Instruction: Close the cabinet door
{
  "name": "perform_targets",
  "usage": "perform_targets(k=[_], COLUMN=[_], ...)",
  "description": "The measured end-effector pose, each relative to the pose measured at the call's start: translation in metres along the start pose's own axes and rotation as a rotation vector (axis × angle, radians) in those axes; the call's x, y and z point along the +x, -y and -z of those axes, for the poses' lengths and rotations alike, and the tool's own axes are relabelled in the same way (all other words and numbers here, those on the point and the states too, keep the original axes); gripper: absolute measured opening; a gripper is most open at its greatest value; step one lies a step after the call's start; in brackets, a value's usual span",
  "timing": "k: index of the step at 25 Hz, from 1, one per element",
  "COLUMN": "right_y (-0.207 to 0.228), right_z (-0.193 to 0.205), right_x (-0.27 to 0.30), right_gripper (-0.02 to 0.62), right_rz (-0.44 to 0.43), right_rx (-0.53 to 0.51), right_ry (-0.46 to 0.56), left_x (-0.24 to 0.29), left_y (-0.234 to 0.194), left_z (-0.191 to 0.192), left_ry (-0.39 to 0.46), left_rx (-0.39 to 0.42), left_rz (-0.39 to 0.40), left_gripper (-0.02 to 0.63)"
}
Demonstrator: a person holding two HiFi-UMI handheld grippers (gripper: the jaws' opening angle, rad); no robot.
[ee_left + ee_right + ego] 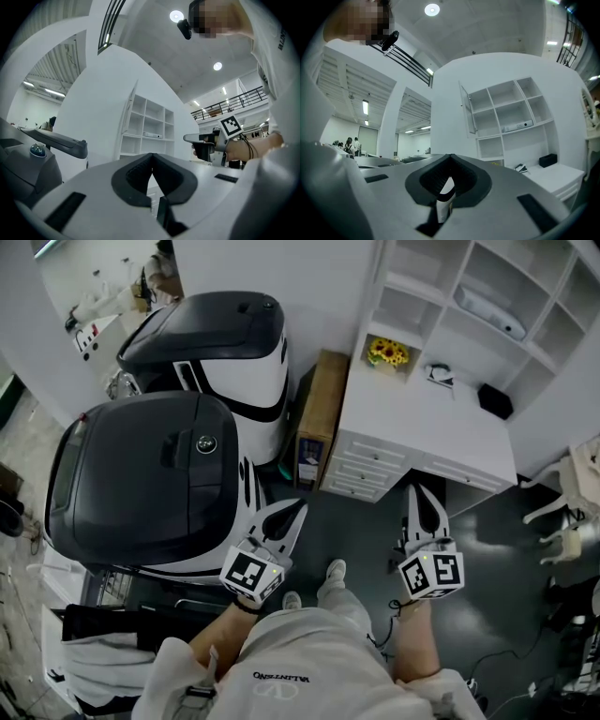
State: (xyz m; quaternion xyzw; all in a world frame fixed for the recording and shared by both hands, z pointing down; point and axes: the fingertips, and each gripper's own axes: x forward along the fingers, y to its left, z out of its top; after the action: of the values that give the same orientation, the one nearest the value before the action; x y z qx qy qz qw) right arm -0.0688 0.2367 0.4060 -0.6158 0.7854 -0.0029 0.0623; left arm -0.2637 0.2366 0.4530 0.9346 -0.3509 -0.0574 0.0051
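Both the left hand-held gripper (298, 510) and right hand-held gripper (418, 491), clenched empty, face the far, open, flat white cabinet door (467, 111), likely to push it.

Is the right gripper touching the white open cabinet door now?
Apart. In the right gripper view the right gripper, jaws together, points toward the white open cabinet door with a wide gap between them.
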Motion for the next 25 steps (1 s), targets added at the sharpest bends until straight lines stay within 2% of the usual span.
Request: perform_targets(k=[10,19,25], right_y=[0.034,0.087,0.122], right_z=[0.002,0.003,-0.001], right_x=[0.032,0.085,0.126], right_gripper=[0.011,0.011,0.011], right_rz=[-0.017,-0.057,-0.115], right_rx=[0.019,0.038,0.043], right_ry=[0.009,0.013,0.021], left_x=[0.045,0.119,0.173], left_y=[-0.008,-0.022,-0.033], left_z=[0.000,0.003,-0.001], left_ry=[-0.005,-0.014,-0.006], left_rx=[0.019,0.038,0.057], left_rz=[-0.010,-0.024,-0.057], left_gripper=[0.003,0.003,0.003])
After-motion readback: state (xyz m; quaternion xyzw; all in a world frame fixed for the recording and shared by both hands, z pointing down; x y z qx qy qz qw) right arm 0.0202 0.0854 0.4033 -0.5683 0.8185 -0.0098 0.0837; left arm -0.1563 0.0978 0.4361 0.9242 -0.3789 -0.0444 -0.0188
